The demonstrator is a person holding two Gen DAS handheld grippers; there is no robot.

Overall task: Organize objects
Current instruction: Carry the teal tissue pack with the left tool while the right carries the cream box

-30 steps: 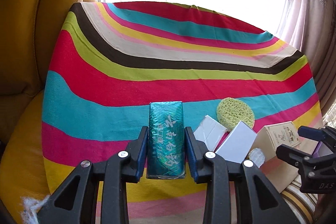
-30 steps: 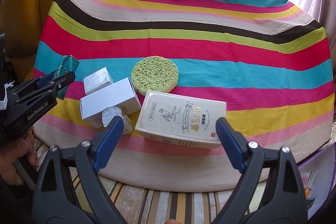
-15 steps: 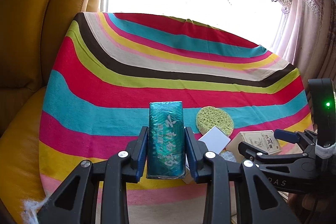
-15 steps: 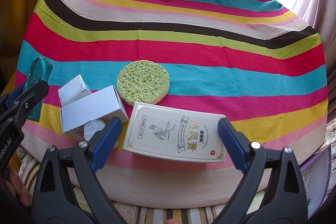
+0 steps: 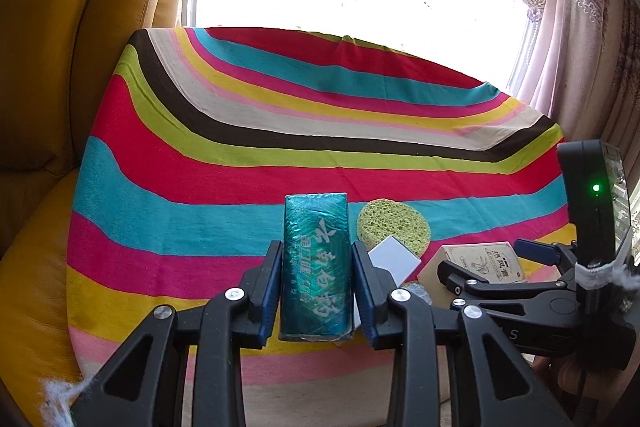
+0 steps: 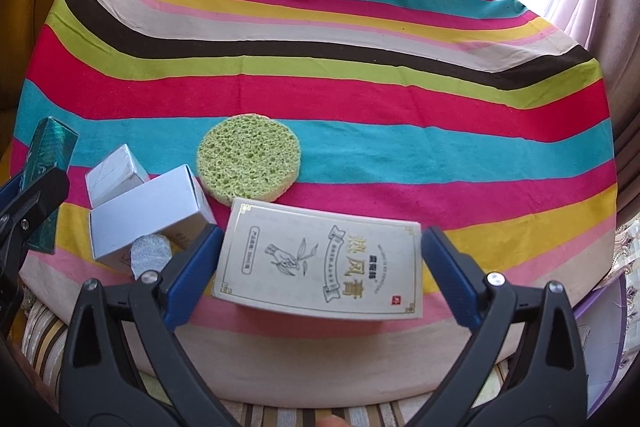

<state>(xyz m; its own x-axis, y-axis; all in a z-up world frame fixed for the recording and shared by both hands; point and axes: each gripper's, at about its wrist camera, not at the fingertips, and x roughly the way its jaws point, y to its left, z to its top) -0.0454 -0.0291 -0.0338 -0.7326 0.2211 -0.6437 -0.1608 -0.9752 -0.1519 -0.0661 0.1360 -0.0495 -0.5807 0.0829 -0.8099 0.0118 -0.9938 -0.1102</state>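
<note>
The right gripper (image 6: 320, 259) points down at the near edge of the table, its jaws opening and standing wide on either side of the cream box (image 6: 320, 263). The box lies flat between the blue pads with its long axis running across, from one pad to the other, so the jaws straddle its length, not its width. The left pad is at or almost at the box's left end and the right pad is just clear of the right end; neither visibly presses, and the box is judged not yet gripped. For a grasp, closing along this axis should suffice.

The cream box is a flat carton with a gold line border, a printed banner, a leaf drawing and Chinese characters; its corners look sound. It rests on the striped cloth (image 6: 360, 99) near the front edge, just in front of the round green sponge (image 6: 249, 163).

To its left sit two white boxes (image 6: 152, 215), touching each other, with a small foam-like wad (image 6: 150, 254) in front of them.

The left gripper (image 5: 316, 291) is clenched on an upright teal packet (image 5: 316, 267), held clear of the table, to the left of the group. The right gripper is plainly the nearer to the cream box.
</note>
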